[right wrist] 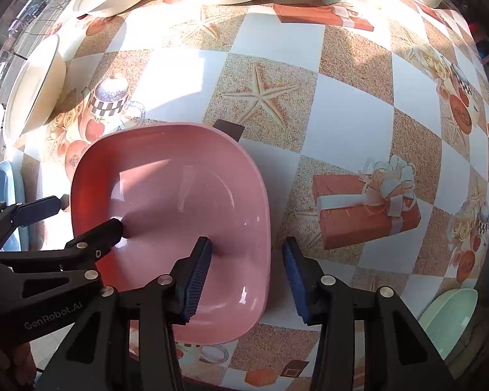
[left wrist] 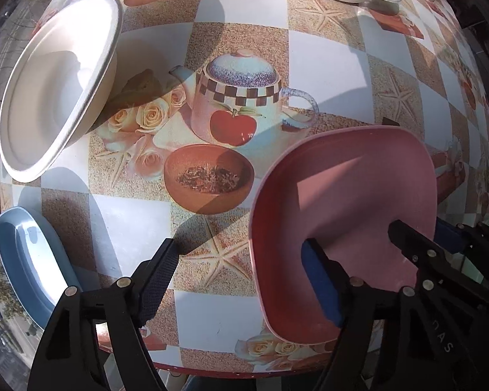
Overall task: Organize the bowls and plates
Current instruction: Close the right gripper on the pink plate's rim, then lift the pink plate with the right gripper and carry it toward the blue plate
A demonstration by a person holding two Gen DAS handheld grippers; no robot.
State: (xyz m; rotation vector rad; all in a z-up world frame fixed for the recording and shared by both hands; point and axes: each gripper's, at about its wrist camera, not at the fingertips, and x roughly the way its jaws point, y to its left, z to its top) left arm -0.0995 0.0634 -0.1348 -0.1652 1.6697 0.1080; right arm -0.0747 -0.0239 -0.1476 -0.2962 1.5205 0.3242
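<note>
My left tongs (left wrist: 238, 280) and right tongs (right wrist: 246, 277) both stand open, each straddling an opposite rim of the pink rounded-square plastic bowl (right wrist: 185, 189) without pinching it, the bowl sitting on the patterned counter (right wrist: 342, 123) near its front edge.

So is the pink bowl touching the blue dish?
Apart. The left wrist view shows a wide stretch of patterned tablecloth between the pink bowl and the blue dish.
</note>
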